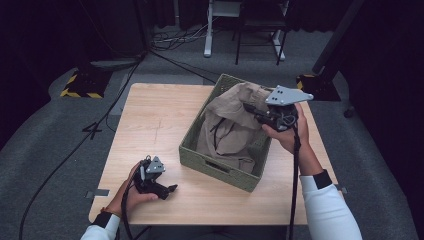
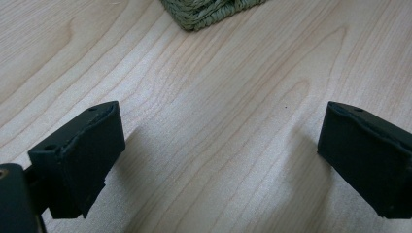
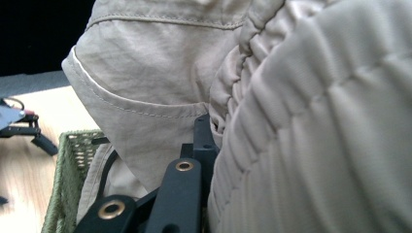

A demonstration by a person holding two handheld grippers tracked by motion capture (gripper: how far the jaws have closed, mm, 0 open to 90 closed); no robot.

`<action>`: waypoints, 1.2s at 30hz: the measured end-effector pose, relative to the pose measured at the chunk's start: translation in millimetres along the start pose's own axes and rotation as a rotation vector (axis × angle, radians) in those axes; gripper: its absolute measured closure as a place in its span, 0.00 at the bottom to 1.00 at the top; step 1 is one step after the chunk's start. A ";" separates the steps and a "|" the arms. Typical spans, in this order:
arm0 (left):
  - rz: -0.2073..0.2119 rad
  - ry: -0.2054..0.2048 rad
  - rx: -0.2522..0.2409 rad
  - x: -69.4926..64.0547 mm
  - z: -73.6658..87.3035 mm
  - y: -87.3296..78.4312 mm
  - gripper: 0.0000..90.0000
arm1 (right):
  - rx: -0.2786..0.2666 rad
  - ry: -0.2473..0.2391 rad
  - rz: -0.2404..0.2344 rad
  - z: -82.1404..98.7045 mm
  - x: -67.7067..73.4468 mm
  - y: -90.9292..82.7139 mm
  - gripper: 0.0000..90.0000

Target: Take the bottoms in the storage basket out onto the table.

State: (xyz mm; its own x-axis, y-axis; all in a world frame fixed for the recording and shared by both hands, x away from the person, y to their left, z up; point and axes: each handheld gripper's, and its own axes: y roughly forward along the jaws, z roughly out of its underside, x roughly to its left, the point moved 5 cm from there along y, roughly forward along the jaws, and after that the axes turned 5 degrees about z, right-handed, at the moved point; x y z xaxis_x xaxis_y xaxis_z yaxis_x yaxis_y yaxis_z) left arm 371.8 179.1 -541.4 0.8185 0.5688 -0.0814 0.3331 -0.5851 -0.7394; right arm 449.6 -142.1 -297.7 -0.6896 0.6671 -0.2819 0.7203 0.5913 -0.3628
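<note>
At the bottom left of the high view the left gripper (image 1: 171, 189) lay low over the wooden table (image 1: 150, 125), held in the person's left hand (image 1: 131, 196), its jaws spread wide with nothing between them (the left gripper view showed bare pale woodgrain between the two black pads, and a corner of the woven basket (image 2: 209, 9) at the top edge). The tabletop was light, clean wood, square to the camera, with a small strip of tape at its lower left corner.

Right of centre sat the green woven basket (image 1: 220, 170), and in it a heap of beige trousers (image 1: 230, 135), part still inside, the upper part lifted above the far rim. The right gripper (image 1: 250, 108), at centre right, was clamped on that raised cloth; in the right gripper view the trousers (image 3: 311, 121) bunched tight against the black linkage.

Beyond the table the floor was grey carpet, crossed by dark cables. A yellow-and-black striped base (image 1: 82, 85) stood at upper left, and white desk legs (image 1: 208, 30) at the top, against a dark room.
</note>
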 end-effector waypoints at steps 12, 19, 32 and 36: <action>0.000 0.000 0.000 0.0 0.0 0.0 0.04 | -0.071 0.015 0.069 -20.5 -21.2 -38.4 0.90; -0.005 -0.006 -0.001 0.4 -0.2 0.2 0.04 | -0.096 0.010 0.091 -30.1 -29.1 -53.6 0.90; -0.008 -0.009 -0.001 0.6 -0.3 0.1 0.04 | -0.133 0.016 0.144 -44.8 -43.7 -84.2 0.90; -0.008 -0.009 -0.003 0.6 -0.3 0.3 0.04 | -0.143 0.029 0.167 -43.4 -51.9 -95.8 0.90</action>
State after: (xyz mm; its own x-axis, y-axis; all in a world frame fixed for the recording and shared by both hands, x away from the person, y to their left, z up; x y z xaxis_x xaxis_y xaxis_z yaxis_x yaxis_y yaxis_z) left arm 372.5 179.0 -541.5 0.8115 0.5787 -0.0812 0.3411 -0.5818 -0.7384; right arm 419.7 -213.7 -209.7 -0.5586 0.7727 -0.3015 0.8292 0.5283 -0.1824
